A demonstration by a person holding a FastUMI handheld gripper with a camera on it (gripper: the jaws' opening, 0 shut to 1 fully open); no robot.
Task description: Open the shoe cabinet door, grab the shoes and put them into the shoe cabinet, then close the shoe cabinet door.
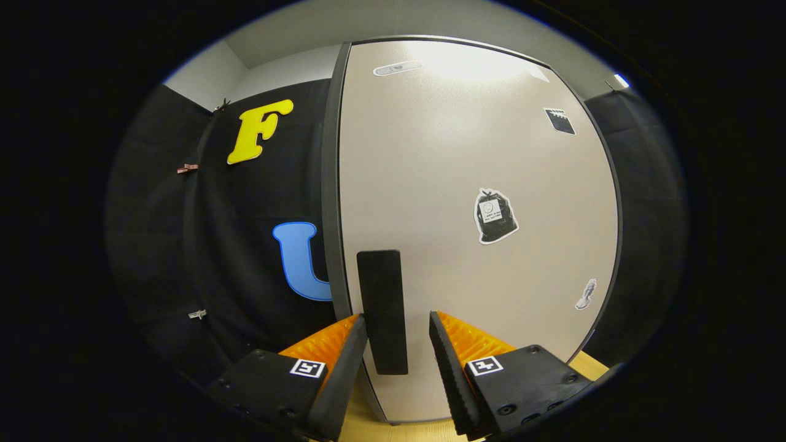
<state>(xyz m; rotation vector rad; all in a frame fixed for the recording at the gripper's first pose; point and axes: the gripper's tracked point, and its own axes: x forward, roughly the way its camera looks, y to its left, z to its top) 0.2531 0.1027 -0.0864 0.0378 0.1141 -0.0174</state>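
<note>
Overhead light glares off the top of the tall pale-grey matte cabinet door (466, 184), dimming downward. Fisheye bends its edges; the surrounding cloth is dark, perhaps underexposed. Focus sharp.

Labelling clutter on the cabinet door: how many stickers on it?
4 on the cabinet door: pale oval sticker near the top, black square sticker upper right, bag-shaped sticker mid-door, small pale sticker lower right. The open gripper straddles the black handle, which may hide more.
</note>
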